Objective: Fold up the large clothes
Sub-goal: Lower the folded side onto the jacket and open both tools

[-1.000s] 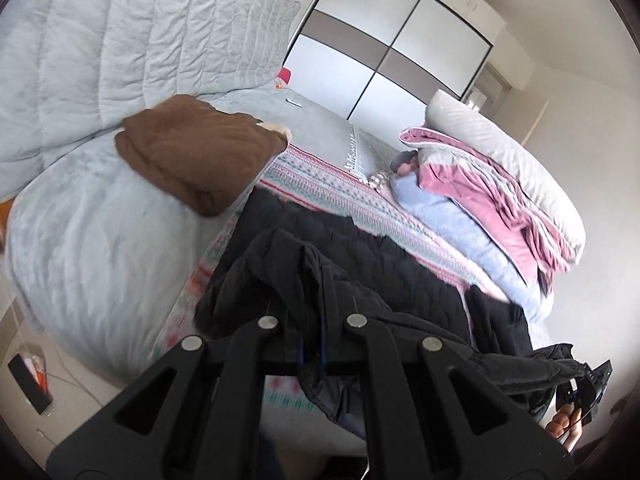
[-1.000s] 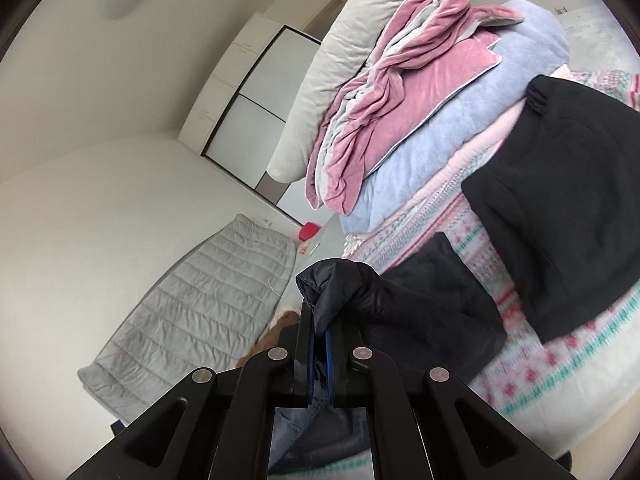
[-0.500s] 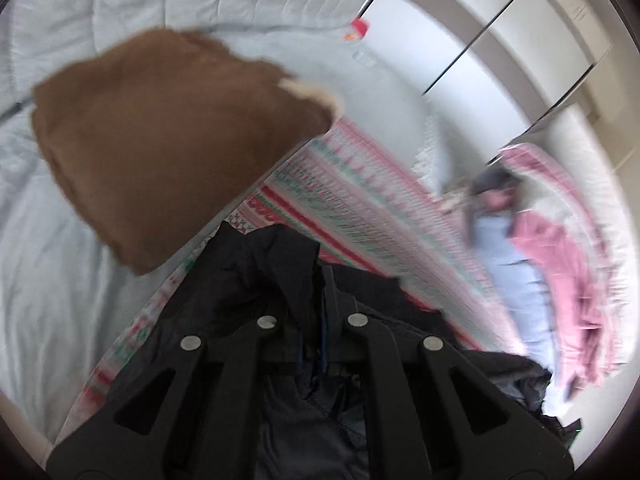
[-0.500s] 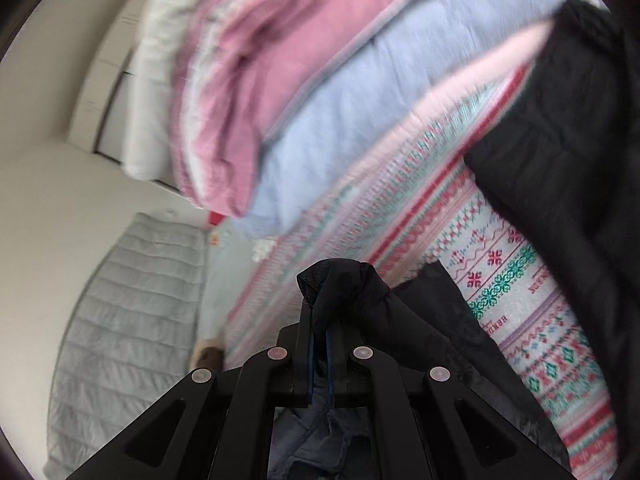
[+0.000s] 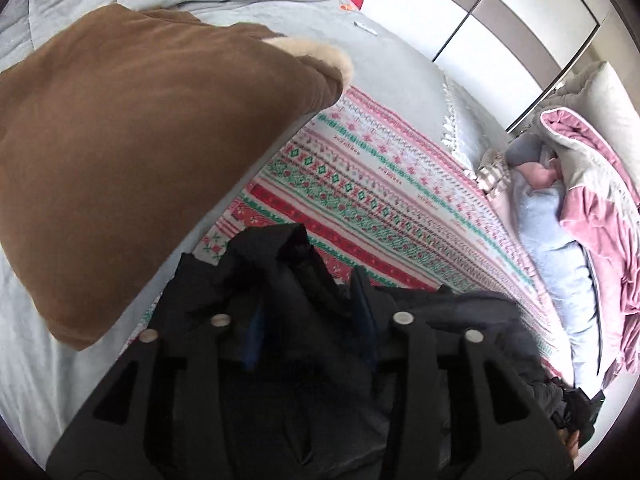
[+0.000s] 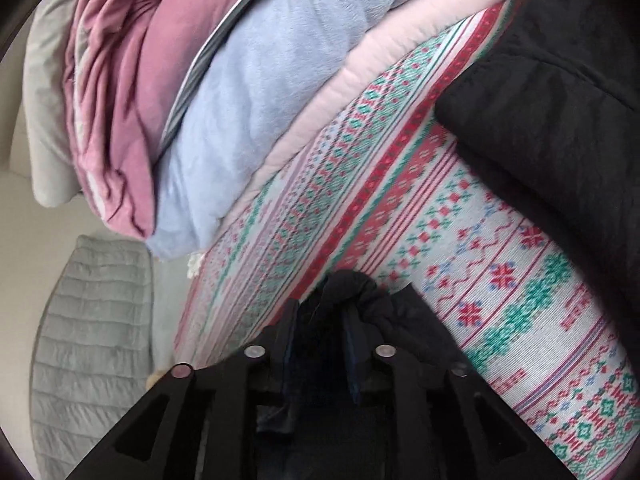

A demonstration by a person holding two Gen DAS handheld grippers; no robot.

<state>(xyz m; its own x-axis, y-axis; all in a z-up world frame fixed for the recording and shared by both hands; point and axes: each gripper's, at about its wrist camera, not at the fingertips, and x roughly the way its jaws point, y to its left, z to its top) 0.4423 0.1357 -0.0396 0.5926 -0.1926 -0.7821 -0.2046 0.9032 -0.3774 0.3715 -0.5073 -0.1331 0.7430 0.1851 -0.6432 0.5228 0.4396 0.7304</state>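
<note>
A black padded jacket (image 5: 280, 276) lies bunched on the patterned red, green and white blanket (image 5: 372, 184). My left gripper (image 5: 310, 312) has its fingers spread apart, with jacket fabric lying loose between them. In the right wrist view my right gripper (image 6: 320, 344) is also spread, with a fold of the jacket (image 6: 352, 292) resting between the fingers. More black jacket fabric (image 6: 560, 92) lies at the right.
A folded brown garment with a fleece cuff (image 5: 140, 140) lies to the left on the grey bedspread (image 5: 400, 60). A stack of pink, blue and white bedding (image 6: 200, 80) lies along the blanket's far side. Wardrobe doors (image 5: 480, 8) stand behind.
Both grippers went forward and down onto the bed with the jacket. Both have opened from a tight pinch, and the fabric now lies loose between their fingers.
</note>
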